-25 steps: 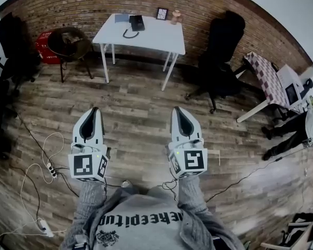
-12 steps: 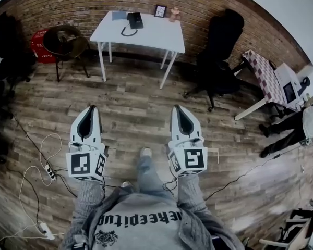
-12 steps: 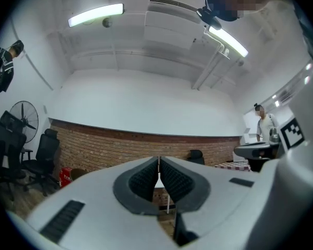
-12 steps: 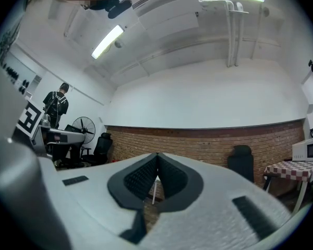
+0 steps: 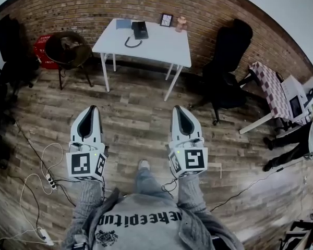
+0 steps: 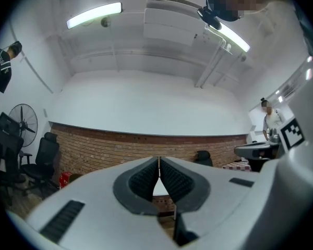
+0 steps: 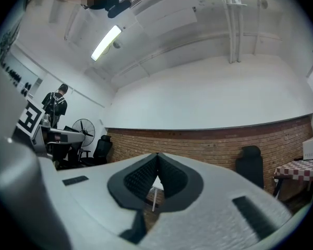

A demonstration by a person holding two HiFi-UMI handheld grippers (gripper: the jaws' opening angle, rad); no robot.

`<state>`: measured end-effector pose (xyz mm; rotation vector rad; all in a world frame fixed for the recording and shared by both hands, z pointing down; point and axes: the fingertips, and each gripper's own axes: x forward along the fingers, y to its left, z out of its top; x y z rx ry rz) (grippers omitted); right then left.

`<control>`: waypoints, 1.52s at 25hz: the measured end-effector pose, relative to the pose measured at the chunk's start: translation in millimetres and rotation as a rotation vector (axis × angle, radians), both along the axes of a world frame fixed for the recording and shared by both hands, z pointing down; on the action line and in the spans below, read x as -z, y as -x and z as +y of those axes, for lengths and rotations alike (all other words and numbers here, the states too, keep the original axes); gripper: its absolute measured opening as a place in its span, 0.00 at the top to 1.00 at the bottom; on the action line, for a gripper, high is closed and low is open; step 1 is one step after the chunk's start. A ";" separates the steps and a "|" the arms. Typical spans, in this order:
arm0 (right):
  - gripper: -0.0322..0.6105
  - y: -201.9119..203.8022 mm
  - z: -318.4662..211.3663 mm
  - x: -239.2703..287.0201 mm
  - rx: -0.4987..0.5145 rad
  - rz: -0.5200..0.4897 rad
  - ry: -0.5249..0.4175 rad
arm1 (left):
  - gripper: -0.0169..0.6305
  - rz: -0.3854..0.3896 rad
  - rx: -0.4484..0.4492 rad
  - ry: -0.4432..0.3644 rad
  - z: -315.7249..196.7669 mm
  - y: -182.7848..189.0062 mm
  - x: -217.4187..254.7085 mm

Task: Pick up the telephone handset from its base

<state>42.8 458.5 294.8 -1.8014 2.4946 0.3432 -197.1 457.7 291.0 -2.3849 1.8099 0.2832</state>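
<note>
Nothing of the task is done yet, as far as we can judge. The black telephone stands on the white four-legged desk against the brick wall, its dark cord curling on the top beside it. At this size we cannot separate the handset from the base, but it appears to lie in place.

The left tongs and the right tongs are held side by side over the wooden plank floor, well apart from the desk. Each gripper view shows its ribbed pads pressed together with nothing between them. In our reckoning the whole approach, the opening, the grip and the lift remain.

As for writing, a row of dark letters crosses the grey sweatshirt. We make out something like "KEEPitup" but cannot vouch for it. The red crate carries white print too small to read, and the cubes bear only black-and-white square patterns.
</note>
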 end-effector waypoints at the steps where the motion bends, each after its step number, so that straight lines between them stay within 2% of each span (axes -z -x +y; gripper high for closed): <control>1: 0.94 -2.1 -11.2 1.6 0.004 0.001 -0.002 | 0.95 0.000 0.002 -0.001 -10.4 -2.7 1.2; 13: 0.94 -43.9 -131.5 15.9 0.054 0.004 -0.010 | 0.95 0.003 0.025 -0.011 -122.7 -50.1 16.9; 19: 0.94 -71.8 -176.8 14.0 0.070 -0.002 -0.012 | 0.95 0.006 0.025 -0.040 -166.3 -81.0 22.9; 23: 0.94 -87.5 -199.7 10.2 0.076 -0.011 -0.005 | 0.95 -0.002 0.041 -0.023 -186.6 -96.6 23.2; 27: 0.94 -89.3 -221.0 6.9 0.082 -0.017 0.008 | 0.95 0.001 0.062 0.016 -207.2 -96.3 23.4; 32: 0.94 -93.3 -242.4 -1.7 0.079 -0.018 0.023 | 0.95 -0.002 0.054 -0.009 -232.2 -96.9 9.9; 38: 0.94 -92.3 -284.3 -3.5 0.060 -0.006 0.026 | 0.95 0.007 0.050 0.019 -277.8 -95.1 9.1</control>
